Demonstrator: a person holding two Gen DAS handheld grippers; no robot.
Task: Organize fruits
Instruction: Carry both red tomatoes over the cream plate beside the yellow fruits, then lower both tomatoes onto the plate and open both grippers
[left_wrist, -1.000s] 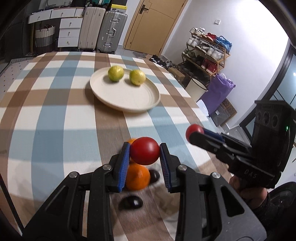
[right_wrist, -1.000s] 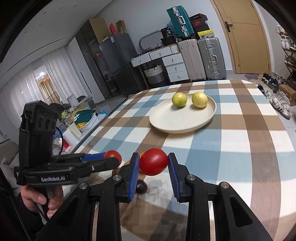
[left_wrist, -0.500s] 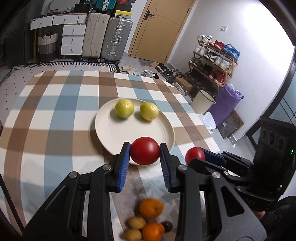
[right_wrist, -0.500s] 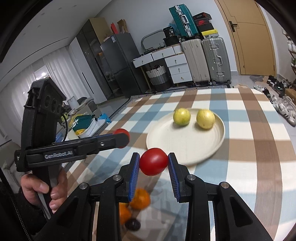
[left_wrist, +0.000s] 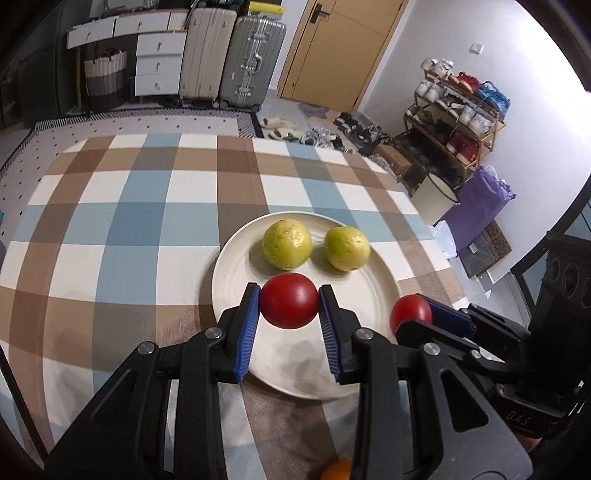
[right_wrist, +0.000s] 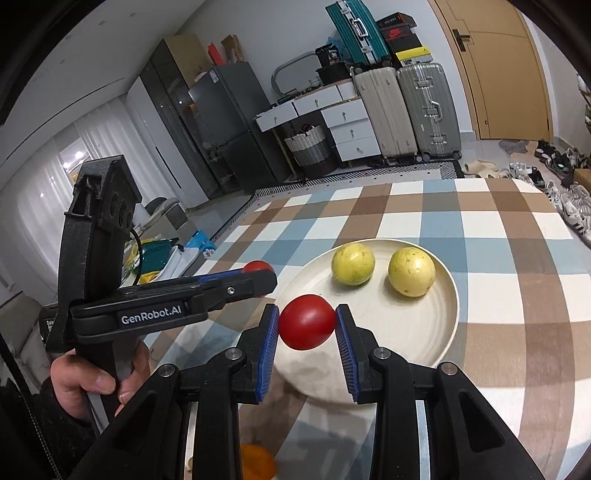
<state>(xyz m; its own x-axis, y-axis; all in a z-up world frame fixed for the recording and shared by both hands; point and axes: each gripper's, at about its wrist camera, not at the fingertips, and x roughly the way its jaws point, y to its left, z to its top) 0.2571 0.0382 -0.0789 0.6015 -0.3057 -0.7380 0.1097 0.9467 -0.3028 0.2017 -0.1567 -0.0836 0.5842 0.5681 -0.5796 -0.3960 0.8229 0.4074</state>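
A red tomato (left_wrist: 289, 308) is clamped between the blue pads of my left gripper (left_wrist: 289, 291), which hangs over the near half of the cream plate (left_wrist: 373, 295). My right gripper (right_wrist: 307, 314) is shut on a second red tomato (right_wrist: 304, 330) above the plate's (right_wrist: 424, 328) near left rim. Two yellow-green fruits (left_wrist: 287, 243) (left_wrist: 347, 248) lie side by side on the plate's far half. Each gripper shows in the other's view: the right gripper (left_wrist: 413, 319) beside the plate's right rim, and the left gripper (right_wrist: 264, 278) held by a hand (right_wrist: 92, 384).
The plate rests on a table under a blue, brown and white checked cloth (left_wrist: 129, 221). An orange (right_wrist: 256, 461) lies at the near edge, below the grippers. Suitcases (left_wrist: 229, 55), drawers and a shoe rack (left_wrist: 454, 122) stand on the floor beyond the table.
Both grippers carried their tomatoes forward from above the pile of oranges and small fruits to over the plate. The pile has slid down almost out of view.
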